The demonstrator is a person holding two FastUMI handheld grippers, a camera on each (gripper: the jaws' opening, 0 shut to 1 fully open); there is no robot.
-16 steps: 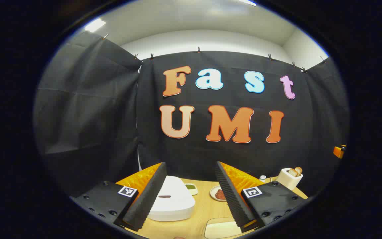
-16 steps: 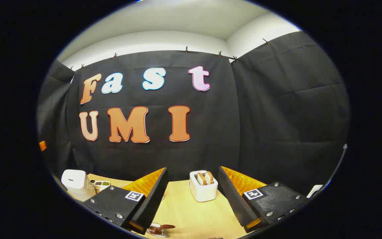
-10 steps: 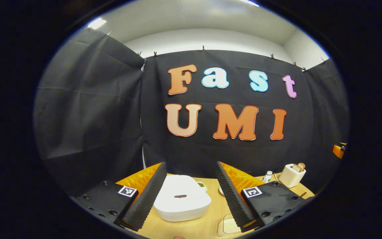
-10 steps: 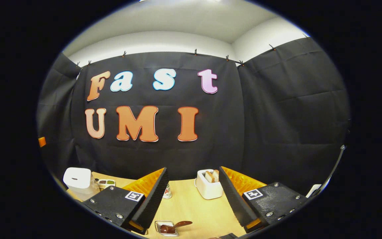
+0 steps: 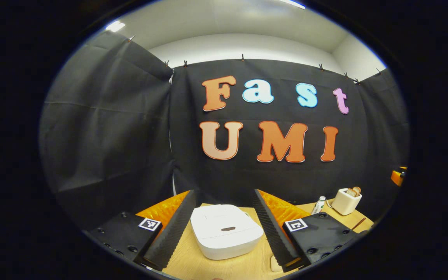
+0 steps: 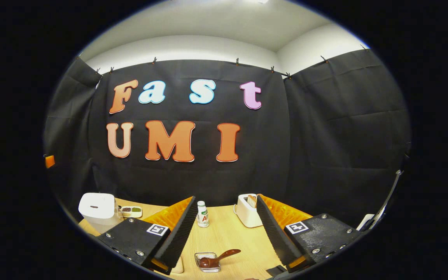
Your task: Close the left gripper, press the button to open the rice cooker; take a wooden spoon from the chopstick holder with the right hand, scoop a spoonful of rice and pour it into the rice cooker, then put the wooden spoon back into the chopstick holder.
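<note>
Both pairs of jaws stand wide apart, and we hold nothing in either. Our left gripper [image 5: 224,225] looks straight at the white, rounded-square rice cooker [image 5: 226,230], which sits on the pale wooden table [image 5: 193,264] between the fingers, its lid down and a small dark oval mark on top; we cannot tell whether that mark is the button. Our right gripper [image 6: 224,229] hovers above the same table, and between its fingers lies a dark brown wooden spoon [image 6: 218,258] with its bowl resting in a small clear square dish [image 6: 207,262]. We cannot tell whether that dish is the chopstick holder, nor where the rice is. A small white bottle [image 6: 202,214] and a white toaster [image 6: 247,210] with a slice of bread stand farther back.

We judge the task barely begun: the left jaws are not yet brought together, the lid is unopened, and fetching the spoon, scooping, pouring and returning it all remain.
</note>
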